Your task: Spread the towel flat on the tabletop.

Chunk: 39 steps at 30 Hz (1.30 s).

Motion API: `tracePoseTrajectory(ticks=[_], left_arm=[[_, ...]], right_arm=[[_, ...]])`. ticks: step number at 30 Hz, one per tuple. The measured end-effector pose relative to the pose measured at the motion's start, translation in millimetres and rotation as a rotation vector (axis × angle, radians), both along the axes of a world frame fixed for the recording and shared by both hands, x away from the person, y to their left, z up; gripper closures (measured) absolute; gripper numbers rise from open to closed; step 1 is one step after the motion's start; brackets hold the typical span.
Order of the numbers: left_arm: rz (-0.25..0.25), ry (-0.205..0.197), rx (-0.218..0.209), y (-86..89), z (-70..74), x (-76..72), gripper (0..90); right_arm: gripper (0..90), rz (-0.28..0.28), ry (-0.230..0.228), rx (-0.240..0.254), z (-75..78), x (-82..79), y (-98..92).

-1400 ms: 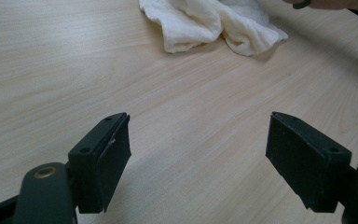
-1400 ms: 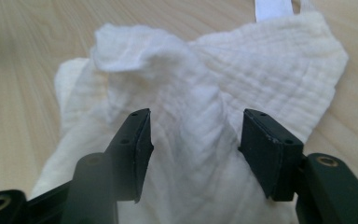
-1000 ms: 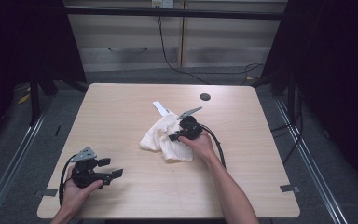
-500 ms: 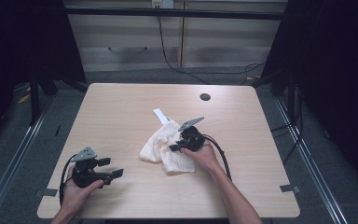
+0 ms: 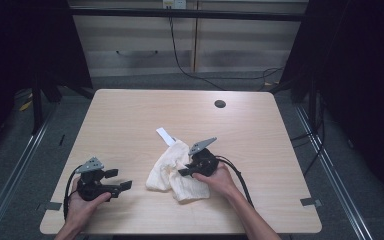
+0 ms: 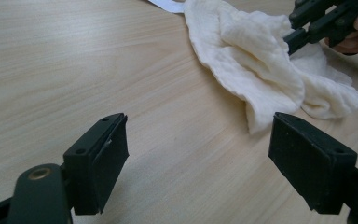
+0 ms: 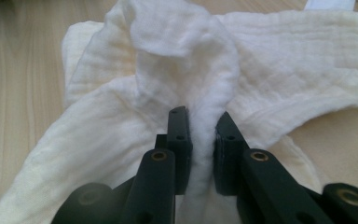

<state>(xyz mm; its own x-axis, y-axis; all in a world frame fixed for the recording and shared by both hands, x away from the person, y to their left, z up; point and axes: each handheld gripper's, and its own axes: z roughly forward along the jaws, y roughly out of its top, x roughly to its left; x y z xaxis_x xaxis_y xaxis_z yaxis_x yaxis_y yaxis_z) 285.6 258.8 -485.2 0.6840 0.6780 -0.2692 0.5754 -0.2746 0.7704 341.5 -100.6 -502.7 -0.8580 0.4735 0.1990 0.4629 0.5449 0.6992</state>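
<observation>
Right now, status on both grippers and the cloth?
Right gripper shut on a fold of the white cloth. Left gripper open, off to the side, jaws over bare table. White tag at cloth's far edge; nothing in the way.

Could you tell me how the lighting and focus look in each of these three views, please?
High view: the table is evenly lit while the surroundings fall into darkness. Left gripper view: the open left gripper looms large and soft-edged, and the wood grain behind is sharper. Right gripper view: the cloth is bright, almost washed out at its pinched fold, and the right gripper is blurred at the bottom edge.
</observation>
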Motion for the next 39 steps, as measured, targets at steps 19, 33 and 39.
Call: tracePoseTrajectory(ticks=[19, 33, 39], left_arm=[[0.001, 0.002, 0.008, 0.7, -0.8, 0.6, 19.4], [0.009, 0.010, 0.005, 2.7, -1.5, 1.4, 20.3], [-0.009, 0.004, 0.006, 2.4, -0.4, -0.3, 20.3]], right_arm=[[57.6, -0.104, -0.036, 0.079, 37.6, -55.3, -66.4], [55.9, -0.085, -0.008, 0.028, 2.7, -77.2, -71.8], [57.8, -0.068, -0.096, -0.037, 0.1, -84.5, -68.5]])
